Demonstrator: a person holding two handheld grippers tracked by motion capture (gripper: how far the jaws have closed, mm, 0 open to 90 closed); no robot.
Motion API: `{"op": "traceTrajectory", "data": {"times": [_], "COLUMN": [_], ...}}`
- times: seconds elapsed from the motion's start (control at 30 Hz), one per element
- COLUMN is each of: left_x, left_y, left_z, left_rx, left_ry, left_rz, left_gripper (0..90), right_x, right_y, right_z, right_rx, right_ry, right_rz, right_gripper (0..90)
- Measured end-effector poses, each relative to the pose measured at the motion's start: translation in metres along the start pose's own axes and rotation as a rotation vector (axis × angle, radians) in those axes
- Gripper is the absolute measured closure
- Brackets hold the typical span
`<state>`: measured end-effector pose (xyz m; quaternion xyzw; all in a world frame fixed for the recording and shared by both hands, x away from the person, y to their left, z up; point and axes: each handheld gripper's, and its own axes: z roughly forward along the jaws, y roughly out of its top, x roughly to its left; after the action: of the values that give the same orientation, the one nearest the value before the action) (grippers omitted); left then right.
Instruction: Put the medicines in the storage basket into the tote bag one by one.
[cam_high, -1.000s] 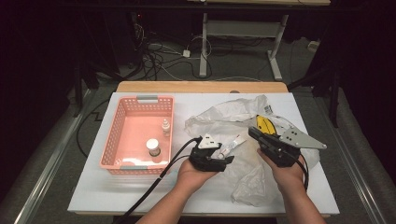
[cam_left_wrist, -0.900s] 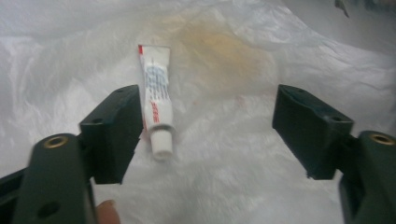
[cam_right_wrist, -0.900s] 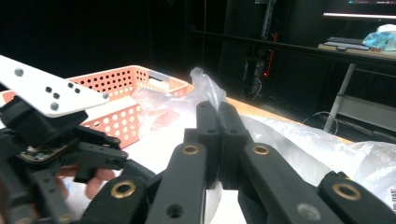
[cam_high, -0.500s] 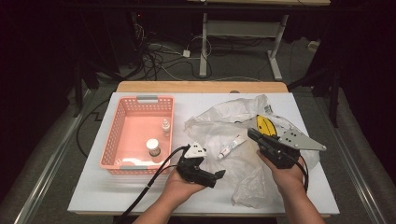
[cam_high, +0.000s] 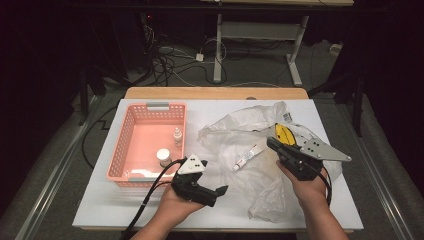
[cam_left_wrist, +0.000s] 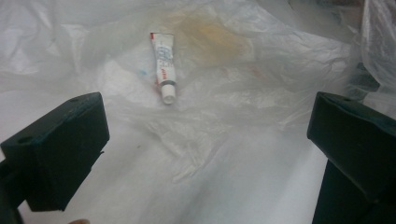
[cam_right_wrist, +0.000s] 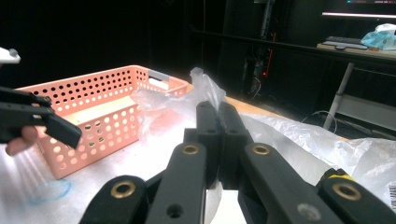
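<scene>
bright lit table, dark surroundings, soft focus.

Small tube (cam_high: 248, 156): white, with red and blue print and a white screw cap; crimped flat at the far end. It lies flat on the crumpled clear plastic bag (cam_high: 260, 125), near the bag's middle, cap end toward the bag's near-left edge. Free, nothing touching it. Plastic bag: translucent, wrinkled, spread open on the table.

Bare white table (cam_high: 150, 205) lies open at six o'clock; crumpled clear plastic bag (cam_high: 260, 190) apparently clutters three o'clock.
</scene>
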<state>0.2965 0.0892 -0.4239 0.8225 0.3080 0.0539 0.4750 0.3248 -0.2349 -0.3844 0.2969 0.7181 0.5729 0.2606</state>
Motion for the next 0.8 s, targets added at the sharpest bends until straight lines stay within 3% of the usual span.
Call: {"op": "traceTrajectory", "data": {"times": [0.47, 0.8], "left_x": [0.027, 0.052], "left_y": [-0.015, -0.026], "left_z": [-0.048, -0.07], "left_rx": [-0.055, -0.057], "left_ry": [0.107, 0.229], "left_rz": [-0.061, -0.093], "left_gripper": [0.0, 0.0], "right_x": [-0.001, 0.0], "right_y": [0.0, 0.0], "right_z": [0.0, 0.001], "right_rx": [-0.001, -0.001], "right_ry": [-0.005, 0.003], "right_rz": [0.005, 0.004], "right_gripper": [90.0, 90.0]}}
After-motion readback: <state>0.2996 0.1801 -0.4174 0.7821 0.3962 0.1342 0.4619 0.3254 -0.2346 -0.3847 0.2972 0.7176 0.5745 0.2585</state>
